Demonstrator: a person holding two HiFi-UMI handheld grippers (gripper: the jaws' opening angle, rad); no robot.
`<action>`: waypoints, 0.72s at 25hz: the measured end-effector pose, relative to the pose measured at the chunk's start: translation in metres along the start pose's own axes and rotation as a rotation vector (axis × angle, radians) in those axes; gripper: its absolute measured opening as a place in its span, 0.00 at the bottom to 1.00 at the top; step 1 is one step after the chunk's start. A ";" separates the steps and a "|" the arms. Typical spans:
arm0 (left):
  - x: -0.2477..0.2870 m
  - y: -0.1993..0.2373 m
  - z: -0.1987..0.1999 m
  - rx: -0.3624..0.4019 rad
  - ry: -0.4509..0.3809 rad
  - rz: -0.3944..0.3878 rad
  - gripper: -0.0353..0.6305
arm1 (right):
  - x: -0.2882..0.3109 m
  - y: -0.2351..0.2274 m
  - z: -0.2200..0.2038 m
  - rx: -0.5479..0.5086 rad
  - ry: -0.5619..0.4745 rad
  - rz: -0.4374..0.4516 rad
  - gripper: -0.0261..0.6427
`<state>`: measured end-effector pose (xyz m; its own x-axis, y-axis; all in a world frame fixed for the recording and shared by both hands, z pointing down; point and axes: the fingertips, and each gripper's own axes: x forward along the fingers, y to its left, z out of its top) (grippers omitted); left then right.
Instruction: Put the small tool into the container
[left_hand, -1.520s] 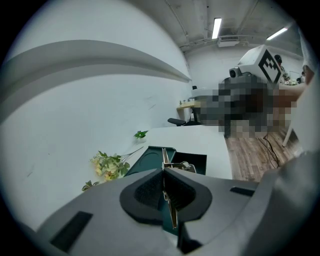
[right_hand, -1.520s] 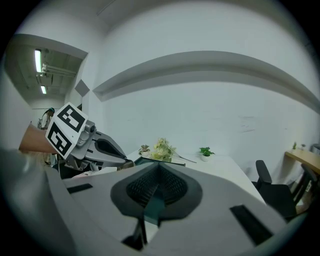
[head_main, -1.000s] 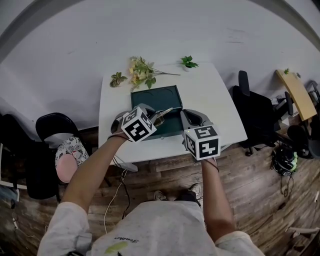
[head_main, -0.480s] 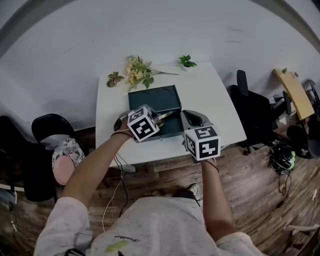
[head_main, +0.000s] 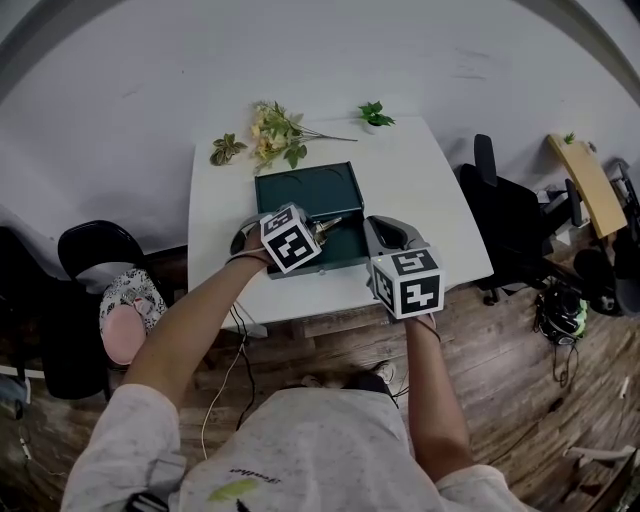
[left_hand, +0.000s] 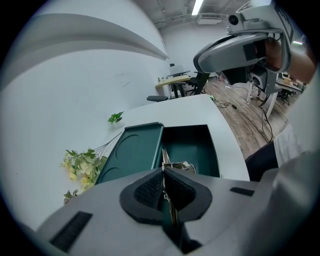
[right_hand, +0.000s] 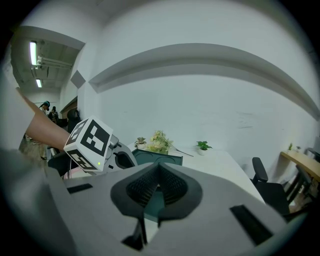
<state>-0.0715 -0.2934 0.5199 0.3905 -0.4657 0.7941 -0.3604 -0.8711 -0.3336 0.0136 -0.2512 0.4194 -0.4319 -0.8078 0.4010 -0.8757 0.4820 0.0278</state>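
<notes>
The left claw, clamped on the small tool, aimed its length straight ahead over the container; the right claw was closed, empty.

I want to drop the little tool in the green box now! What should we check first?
1. Grip: the left gripper is shut on the small tool. Ok.
2. Container open: its lid lies folded back. Ok.
3. Aim: the small tool's tip shows over the open container in the left gripper view. Ok.
4. Room inside: the part of the bottom in view is bare. Ok.
5. Right gripper out of the way: shut, empty, beside the container. Ok.
6. Height of the drop: cannot tell.
</notes>
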 end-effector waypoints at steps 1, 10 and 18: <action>0.001 0.000 -0.001 -0.004 0.000 -0.001 0.06 | 0.000 0.000 -0.001 -0.001 0.004 0.001 0.05; 0.006 0.003 -0.001 -0.044 0.000 -0.017 0.06 | 0.004 0.000 0.001 0.003 0.014 0.010 0.05; 0.008 0.002 0.000 -0.084 -0.012 -0.040 0.07 | 0.005 0.002 0.001 0.008 0.011 0.023 0.05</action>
<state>-0.0691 -0.2992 0.5249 0.4163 -0.4328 0.7996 -0.4139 -0.8732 -0.2572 0.0095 -0.2545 0.4209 -0.4495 -0.7928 0.4115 -0.8673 0.4977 0.0114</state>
